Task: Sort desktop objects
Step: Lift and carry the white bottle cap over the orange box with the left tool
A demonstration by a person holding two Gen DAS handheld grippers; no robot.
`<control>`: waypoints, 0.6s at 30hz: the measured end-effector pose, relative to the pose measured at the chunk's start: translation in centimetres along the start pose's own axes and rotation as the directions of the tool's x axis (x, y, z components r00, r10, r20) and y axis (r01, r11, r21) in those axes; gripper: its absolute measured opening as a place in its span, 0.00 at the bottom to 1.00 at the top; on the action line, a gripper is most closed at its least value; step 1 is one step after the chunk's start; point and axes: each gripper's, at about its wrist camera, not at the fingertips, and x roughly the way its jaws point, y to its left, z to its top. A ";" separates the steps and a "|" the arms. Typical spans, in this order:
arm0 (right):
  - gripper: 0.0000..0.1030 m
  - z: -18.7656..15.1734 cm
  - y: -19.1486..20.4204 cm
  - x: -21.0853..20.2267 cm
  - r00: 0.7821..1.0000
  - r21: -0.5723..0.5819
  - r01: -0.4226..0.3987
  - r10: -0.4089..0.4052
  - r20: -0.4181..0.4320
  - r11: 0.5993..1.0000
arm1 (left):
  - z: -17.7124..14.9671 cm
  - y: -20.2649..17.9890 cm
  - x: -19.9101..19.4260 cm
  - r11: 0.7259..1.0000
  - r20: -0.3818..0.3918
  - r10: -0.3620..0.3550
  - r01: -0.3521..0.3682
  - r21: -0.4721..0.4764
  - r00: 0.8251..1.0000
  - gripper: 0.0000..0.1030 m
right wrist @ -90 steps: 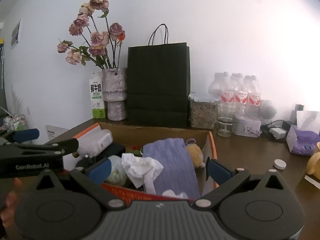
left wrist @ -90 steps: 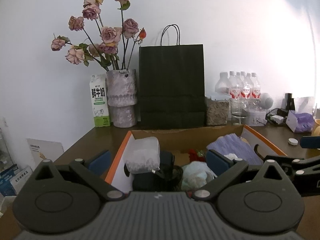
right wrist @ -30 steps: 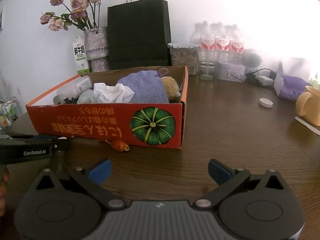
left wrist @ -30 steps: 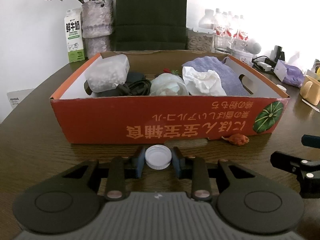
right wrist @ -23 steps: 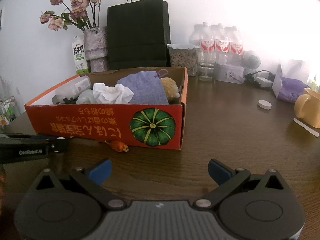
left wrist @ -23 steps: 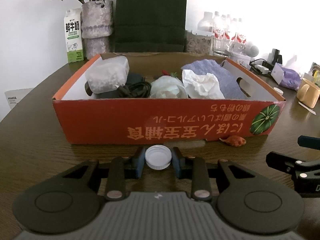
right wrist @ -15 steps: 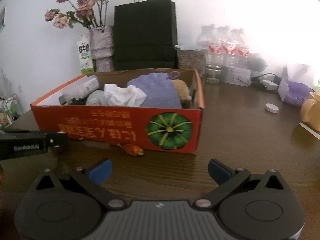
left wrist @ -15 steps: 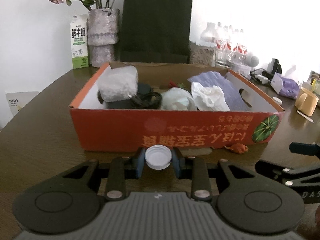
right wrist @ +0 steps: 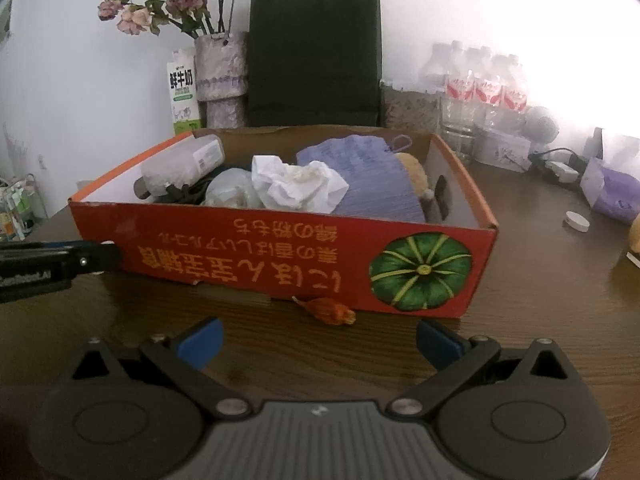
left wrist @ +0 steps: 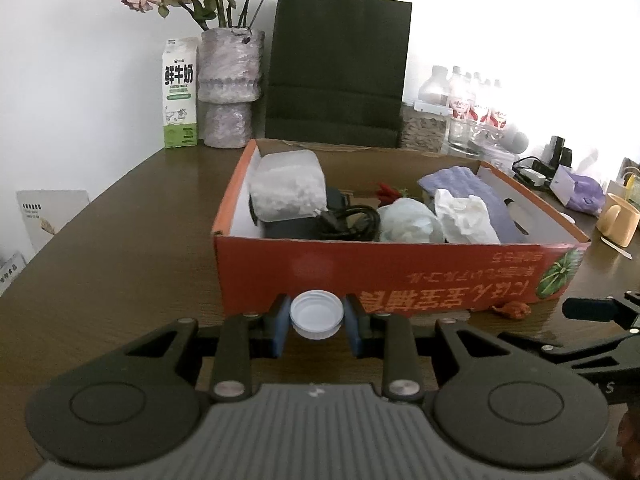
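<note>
Since a second ago, both views have slid sideways and nearer the orange cardboard box [left wrist: 384, 276].

Left wrist view: my left gripper [left wrist: 316, 322] is clamped on a small white plastic bottle cap [left wrist: 317, 315], held above the dark wooden table [left wrist: 104, 264] just before the box wall, presumably to drop it inside with the crumpled white tissue [left wrist: 464, 218].

Right wrist view: my right gripper [right wrist: 320, 342] stands apart and empty, near a dried orange flower bud [right wrist: 330, 310], likely its next pick.

Readable print on carton, box and tongs

The milk carton [left wrist: 180, 92] reads "鲜牛奶" and "FRESH MILK"; the orange box [right wrist: 280, 256] bears upside-down Japanese print, not legible; the left tongs [left wrist: 316, 326] read "GenRobot.AI" in the right wrist view.
</note>
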 end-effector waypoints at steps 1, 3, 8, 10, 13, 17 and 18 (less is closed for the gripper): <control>0.94 0.0 0.1 0.2 1.000 0.003 0.001 -0.001 -0.004 1.000 | 0.0 0.2 0.1 1.000 0.000 -0.004 0.004 -0.001 1.000 0.28; 0.88 0.0 0.2 0.5 1.000 0.005 0.000 0.000 -0.017 1.000 | -0.1 0.5 0.3 1.000 -0.001 -0.019 0.019 -0.010 1.000 0.28; 0.80 0.1 0.1 0.9 1.000 0.022 0.021 -0.020 -0.022 1.000 | -0.3 0.8 0.5 0.998 -0.004 -0.052 0.052 -0.026 0.999 0.29; 0.75 0.2 -0.2 1.0 0.999 0.043 0.029 -0.029 -0.021 0.999 | -0.4 0.8 0.4 0.998 -0.001 -0.058 0.058 -0.025 0.998 0.28; 0.68 0.5 -0.5 1.2 0.999 0.076 0.036 -0.035 -0.016 0.996 | -0.5 0.8 0.5 0.998 0.000 -0.063 0.063 -0.025 0.998 0.29; 0.53 0.7 -0.2 1.3 0.999 0.075 0.033 -0.032 -0.016 0.997 | -0.6 0.8 0.3 0.997 0.004 -0.069 0.069 -0.027 0.998 0.29; 0.48 0.8 -0.1 1.3 0.999 0.076 0.032 -0.031 -0.016 0.997 | -0.6 0.8 0.3 0.997 0.005 -0.070 0.070 -0.025 0.998 0.29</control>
